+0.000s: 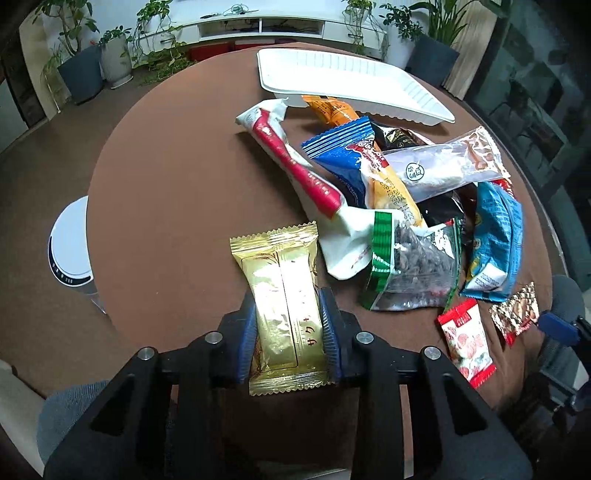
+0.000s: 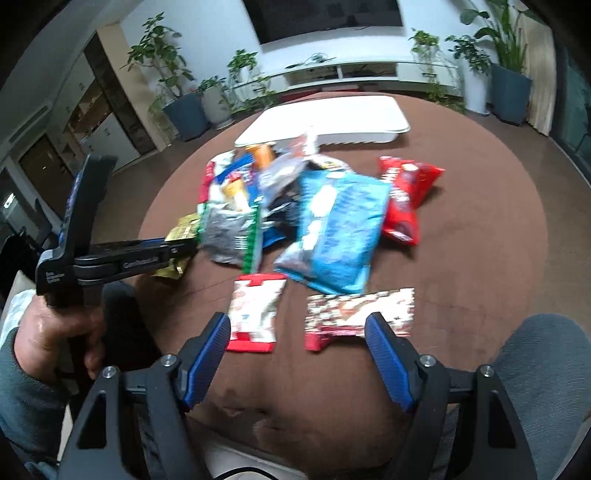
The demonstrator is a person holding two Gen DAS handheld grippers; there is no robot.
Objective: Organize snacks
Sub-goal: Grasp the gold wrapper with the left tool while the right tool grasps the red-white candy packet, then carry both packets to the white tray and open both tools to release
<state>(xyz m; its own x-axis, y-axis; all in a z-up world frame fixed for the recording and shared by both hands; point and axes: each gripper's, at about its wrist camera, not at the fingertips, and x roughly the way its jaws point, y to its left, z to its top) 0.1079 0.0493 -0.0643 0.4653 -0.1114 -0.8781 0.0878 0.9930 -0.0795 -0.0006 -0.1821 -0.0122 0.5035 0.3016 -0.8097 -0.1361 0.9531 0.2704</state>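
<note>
My left gripper [image 1: 289,317] is shut on a gold foil snack packet [image 1: 282,306], its blue pads pressing both long sides at the near edge of the round brown table [image 1: 166,177]. A heap of snack bags [image 1: 406,206] lies beyond it to the right, with a white tray [image 1: 351,79] at the far side. In the right wrist view my right gripper [image 2: 299,334] stands open over the near table edge, above a red-and-white packet [image 2: 255,312] and a nut-print bar [image 2: 360,314]. The left gripper [image 2: 184,249] shows there at the left, on the gold packet [image 2: 181,230].
A light blue bag [image 2: 340,229] and a red bag [image 2: 406,199] lie in the heap. A white round appliance [image 1: 70,243] stands left of the table. Potted plants [image 1: 81,70] and a low white shelf [image 1: 258,26] line the far wall. A person's hand [image 2: 62,332] holds the left tool.
</note>
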